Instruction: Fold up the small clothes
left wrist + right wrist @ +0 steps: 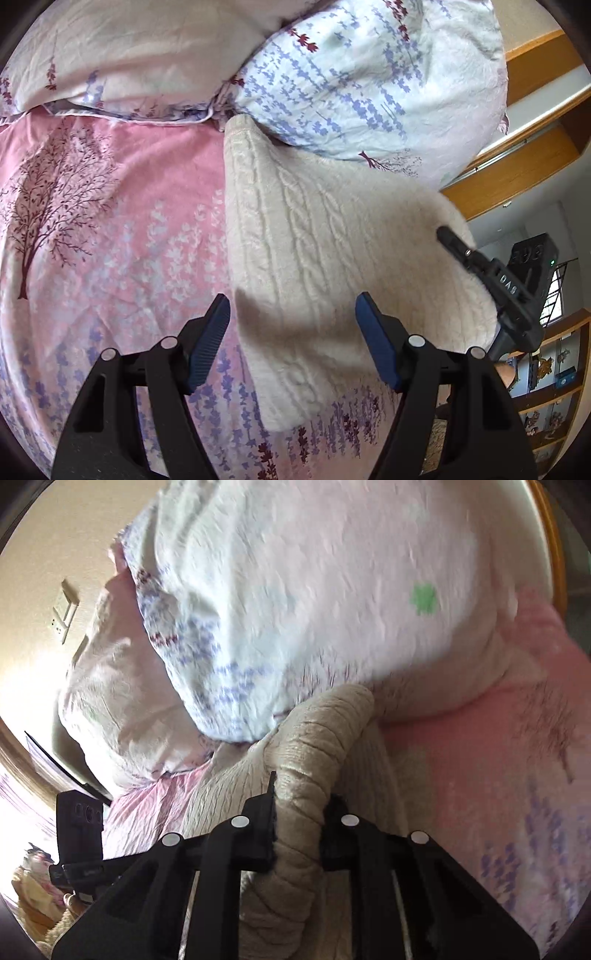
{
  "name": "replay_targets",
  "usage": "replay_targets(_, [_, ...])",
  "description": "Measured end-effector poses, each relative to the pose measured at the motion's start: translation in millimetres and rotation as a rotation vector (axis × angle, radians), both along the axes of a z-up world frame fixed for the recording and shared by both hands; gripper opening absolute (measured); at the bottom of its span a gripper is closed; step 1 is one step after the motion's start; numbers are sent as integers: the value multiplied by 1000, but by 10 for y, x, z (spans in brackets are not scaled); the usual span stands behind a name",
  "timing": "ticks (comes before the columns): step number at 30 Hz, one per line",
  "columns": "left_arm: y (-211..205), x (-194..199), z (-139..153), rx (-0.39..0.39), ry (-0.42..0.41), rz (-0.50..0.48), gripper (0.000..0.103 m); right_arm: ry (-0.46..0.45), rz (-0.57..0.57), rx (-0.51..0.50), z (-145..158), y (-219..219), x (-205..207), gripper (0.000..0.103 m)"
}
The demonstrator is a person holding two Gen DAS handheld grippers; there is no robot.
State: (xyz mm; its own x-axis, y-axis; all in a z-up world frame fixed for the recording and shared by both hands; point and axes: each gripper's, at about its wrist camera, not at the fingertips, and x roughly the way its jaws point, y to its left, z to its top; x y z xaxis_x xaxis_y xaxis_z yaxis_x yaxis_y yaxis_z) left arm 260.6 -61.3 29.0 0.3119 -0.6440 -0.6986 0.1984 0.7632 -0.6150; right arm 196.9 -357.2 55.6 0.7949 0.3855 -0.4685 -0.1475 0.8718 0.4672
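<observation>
A cream cable-knit sweater (314, 236) lies on the pink floral bedsheet (110, 229), its far end against a pillow. My left gripper (291, 332) is open above the sweater's near left edge and holds nothing. My right gripper (458, 247) shows at the sweater's right side in the left wrist view. In the right wrist view the right gripper (299, 834) is shut on a bunched, rolled part of the sweater (306, 775), lifted off the sheet.
Two floral pillows (369, 74) lie at the head of the bed, also in the right wrist view (295, 590). A wooden bed frame (517, 162) and shelves (554, 387) are to the right. A wall with switches (62, 605) stands to the left.
</observation>
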Motion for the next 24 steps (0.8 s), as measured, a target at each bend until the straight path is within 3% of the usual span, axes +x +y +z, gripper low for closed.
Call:
replay_targets(2, [-64,-9,-3,7,-9,-18,70,-1,-33,-7,-23,-81,6,16])
replay_targets(6, [-206,23,-41,15,-19,-45,70,98,-51,-19,-287,-145,102,16])
replay_targets(11, [-280,37,-28,12,-12,-58,70,63,-59,-6,-310,-228,4,16])
replay_targets(14, [-286,18,-48,11,-6,-74,70,190,-107,-41,-512,-299,128,29])
replay_targets(16, [-248,-26,-51,8,-3,-78,70,190,-148,4,-519,-416,29,47])
replay_targets(18, [-213,-80,-69,-3,9,-82,70,185,-180,23,-450,-509,-119,56])
replay_targets(21, [-147,-200,-94,-27,11,-68,70,151,-142,101,-352,-576,-458,56])
replay_targets(24, [-133,-339,-116,-53,17,-65,69,139,-101,80,-330,-446,-689,55])
